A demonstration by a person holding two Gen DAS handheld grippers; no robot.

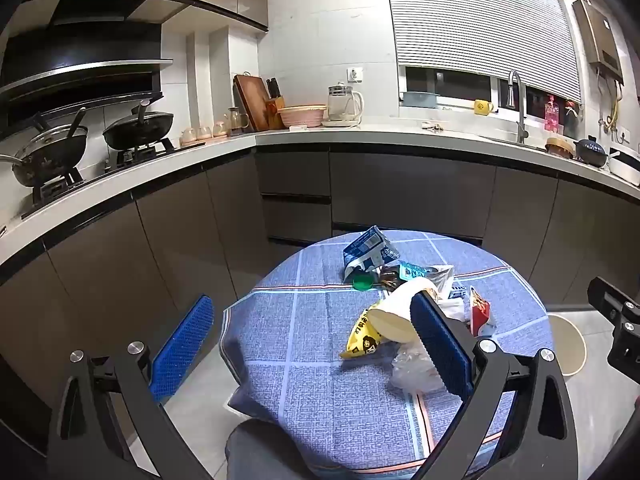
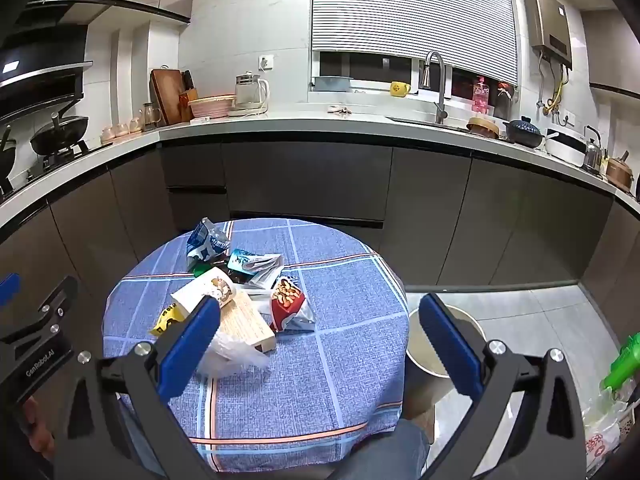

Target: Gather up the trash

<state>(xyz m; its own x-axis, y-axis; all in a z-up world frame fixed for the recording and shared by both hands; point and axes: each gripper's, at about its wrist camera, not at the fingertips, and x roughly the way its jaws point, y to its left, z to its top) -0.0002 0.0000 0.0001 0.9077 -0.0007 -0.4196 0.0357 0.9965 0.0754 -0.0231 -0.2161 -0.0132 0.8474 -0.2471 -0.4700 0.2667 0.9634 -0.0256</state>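
A pile of trash lies on a round table with a blue checked cloth (image 1: 320, 360) (image 2: 340, 320). It holds a white paper cup on its side (image 1: 394, 316) (image 2: 200, 290), a yellow wrapper (image 1: 362, 338) (image 2: 166, 320), a red snack bag (image 1: 478, 312) (image 2: 286, 302), a blue carton (image 1: 370, 246) (image 2: 206, 240), a clear plastic bag (image 1: 414, 368) (image 2: 232, 354), a green lid (image 1: 362, 282) and a beige box (image 2: 250, 322). My left gripper (image 1: 310, 320) is open above the table's left edge, empty. My right gripper (image 2: 320, 318) is open above the table's right side, empty.
A round bin (image 2: 436, 340) (image 1: 568, 344) stands on the tiled floor right of the table. An L-shaped kitchen counter (image 2: 320, 124) with dark cabinets runs behind, with pans, a kettle and a sink. A green bottle (image 2: 622, 360) is at the far right.
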